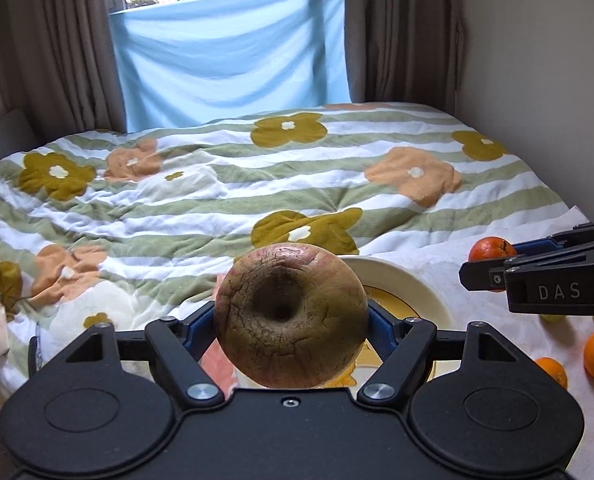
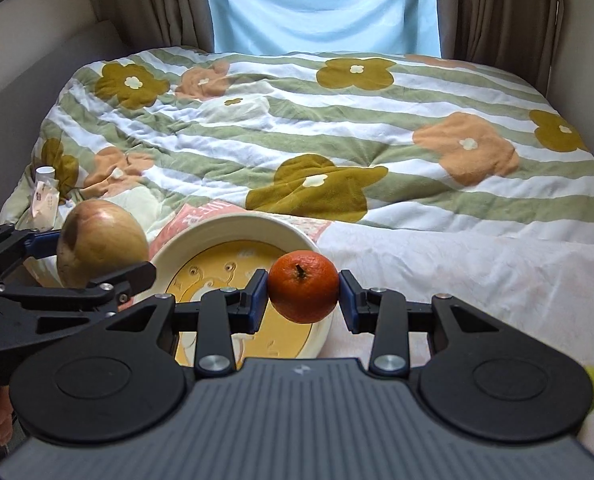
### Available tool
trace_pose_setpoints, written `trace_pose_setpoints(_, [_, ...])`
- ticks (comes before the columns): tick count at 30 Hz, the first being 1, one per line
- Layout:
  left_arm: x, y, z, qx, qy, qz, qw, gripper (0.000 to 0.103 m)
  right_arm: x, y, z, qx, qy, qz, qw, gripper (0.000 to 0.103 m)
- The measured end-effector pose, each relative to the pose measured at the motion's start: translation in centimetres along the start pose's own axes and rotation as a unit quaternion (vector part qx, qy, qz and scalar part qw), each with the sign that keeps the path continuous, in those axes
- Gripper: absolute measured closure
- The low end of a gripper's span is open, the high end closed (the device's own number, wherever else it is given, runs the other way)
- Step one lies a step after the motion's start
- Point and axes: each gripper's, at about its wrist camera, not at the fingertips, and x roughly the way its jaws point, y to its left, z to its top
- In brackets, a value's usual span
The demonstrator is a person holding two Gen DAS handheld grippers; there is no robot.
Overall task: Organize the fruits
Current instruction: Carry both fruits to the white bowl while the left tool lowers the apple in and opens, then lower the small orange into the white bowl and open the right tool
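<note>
Tongs (image 2: 303, 294) around tangerine (image 2: 303, 286)

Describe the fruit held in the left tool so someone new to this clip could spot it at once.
Start at the bed with the flowered, striped quilt, then find the cream plate near its front edge. Just left of that plate, the left tool grips a large apple. Unlike the small orange citrus around it, it is big, dull yellow-brown and cracked around a deep dimple.
</note>
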Motion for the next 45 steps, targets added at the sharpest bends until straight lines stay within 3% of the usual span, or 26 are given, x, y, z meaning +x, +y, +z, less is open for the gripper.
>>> trace_pose_setpoints(11, [7.8,-1.0,0.9,0.058,0.035,-0.034,0.9972,0.024,5.2,-0.7,1.5,0.010,0.018,-0.018,1.000,0.051])
trace_pose_setpoints(22, [11.0,-1.7,0.4,0.092,0.051,-0.048,0.9933,0.022,6.9,-1.7,1.4,0.028,0.026,-0.027,0.999,0.051])
trace_pose_setpoints(23, [11.0,-1.7,0.4,0.097,0.049,-0.049,0.9929,0.020,6.8,-1.8,1.4,0.030,0.025,-0.027,0.999,0.051])
trace_pose_setpoints(25, [10.1,-1.7,0.6,0.108,0.024,-0.031,0.9934,0.002,6.5,-2.0,1.5,0.036,0.023,-0.024,0.999,0.051])
trace_pose_setpoints(26, [9.7,-1.6,0.7,0.110,0.016,-0.026,0.9935,0.000,6.3,-2.1,1.6,0.037,0.022,-0.022,0.999,0.051])
trace_pose_setpoints(30, [8.4,-0.8,1.0,0.103,0.018,-0.041,0.9937,0.000,5.6,-1.9,1.8,0.027,0.019,-0.012,0.999,0.051])
trace_pose_setpoints(34, [7.2,-0.1,0.5,0.097,0.025,-0.034,0.9944,0.000,5.7,-1.3,1.8,0.012,0.022,0.003,1.000,0.051])
trace_pose_setpoints(45, [4.2,1.5,-1.1,0.053,0.038,-0.030,0.9974,0.000,9.5,1.4,0.3,-0.076,0.038,0.041,0.996,0.051])
